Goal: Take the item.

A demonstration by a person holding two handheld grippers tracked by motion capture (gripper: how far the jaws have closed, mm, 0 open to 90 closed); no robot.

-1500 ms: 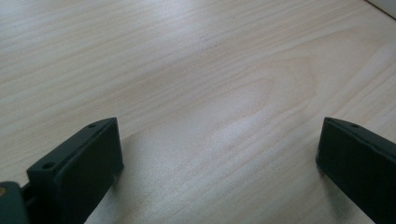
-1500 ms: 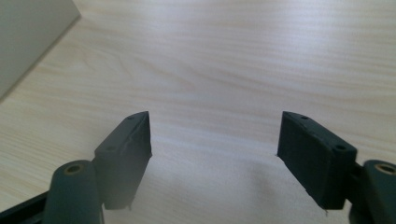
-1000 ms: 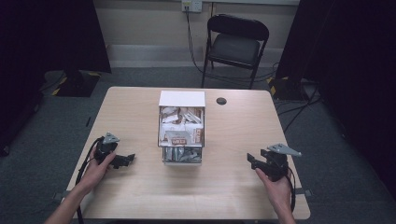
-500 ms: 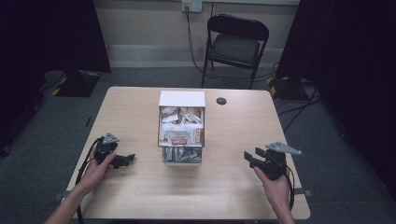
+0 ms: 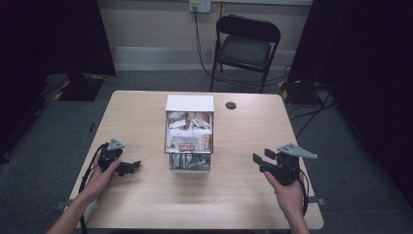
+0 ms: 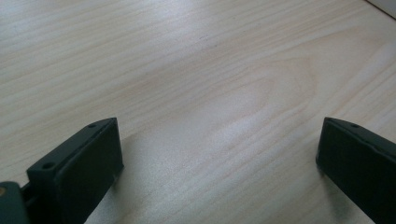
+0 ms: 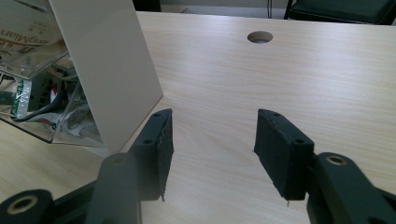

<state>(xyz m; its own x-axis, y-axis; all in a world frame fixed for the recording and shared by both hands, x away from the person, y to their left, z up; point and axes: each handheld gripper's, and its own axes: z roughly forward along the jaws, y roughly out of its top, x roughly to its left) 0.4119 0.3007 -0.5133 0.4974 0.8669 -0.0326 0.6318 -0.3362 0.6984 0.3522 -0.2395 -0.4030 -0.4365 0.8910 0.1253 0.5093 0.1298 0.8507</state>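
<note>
Two black handheld grippers are resting low over the pale wood-grain counter (image 5: 146,204), one on each side of a clear plastic box with a white lid or top panel (image 5: 189,139). That box is sitting at the middle of the counter, packed with printed packets, and is lying well apart from both tools. The left gripper (image 5: 127,167) is being held in the person's left hand (image 5: 100,178) near the counter's left edge; in the left gripper view its fingers (image 6: 84,172) are standing wide apart over bare wood, gripping nothing. The right gripper (image 5: 259,160) is being held in the right hand (image 5: 287,192) near the right edge, its fingers (image 7: 285,149) partly spread and empty, pointing toward the box's white side. A small round hole (image 5: 231,105) is showing in the counter behind the box, and a black folding chair (image 5: 246,46) is standing beyond.
</note>
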